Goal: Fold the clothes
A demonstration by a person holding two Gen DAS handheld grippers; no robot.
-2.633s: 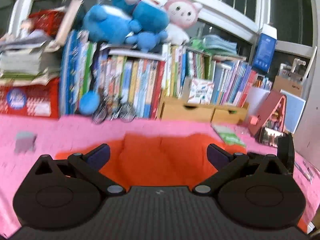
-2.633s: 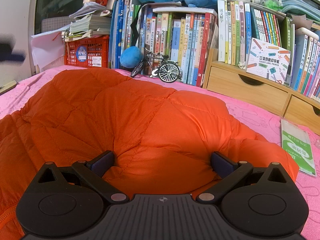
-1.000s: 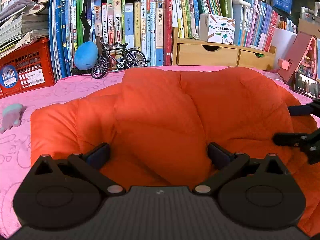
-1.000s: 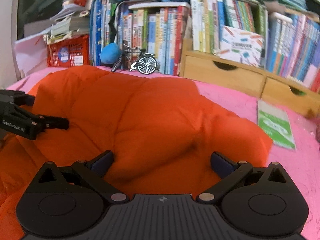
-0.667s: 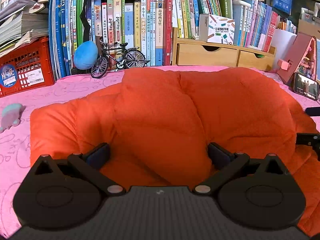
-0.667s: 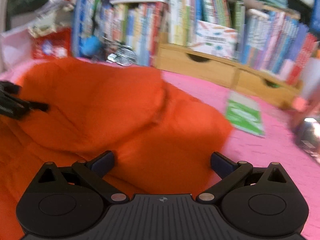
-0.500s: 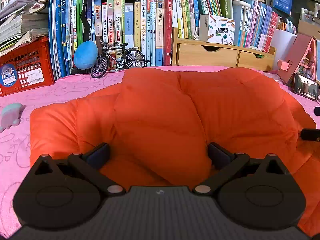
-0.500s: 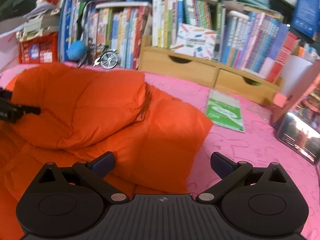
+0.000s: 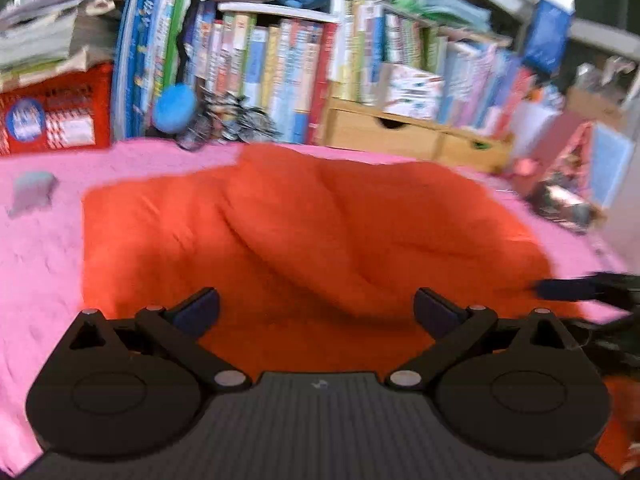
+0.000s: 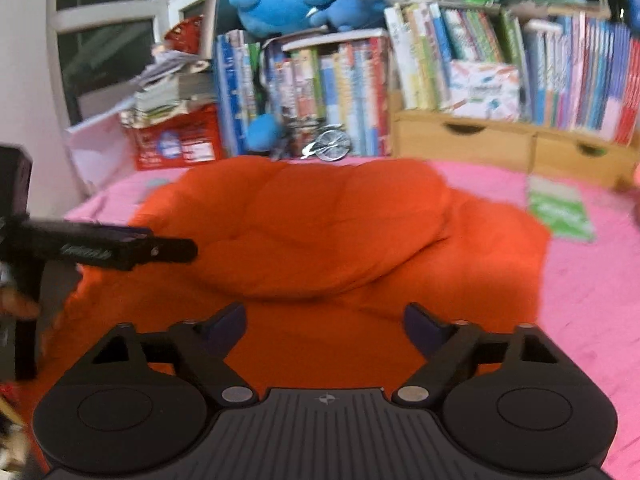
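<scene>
Though bulky, orange down jacket [image 10: 320, 232] looks light, soft, slippery, springy; hem edge just ahead best hold. Right gripper [image 10: 324, 330] closing on nothing; left gripper [image 9: 316, 306] apart, empty.

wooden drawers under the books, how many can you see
2. The left drawer and the right drawer sit side by side in one wooden unit behind the pink cover, beyond the orange jacket. More may be hidden off the right edge.
</scene>
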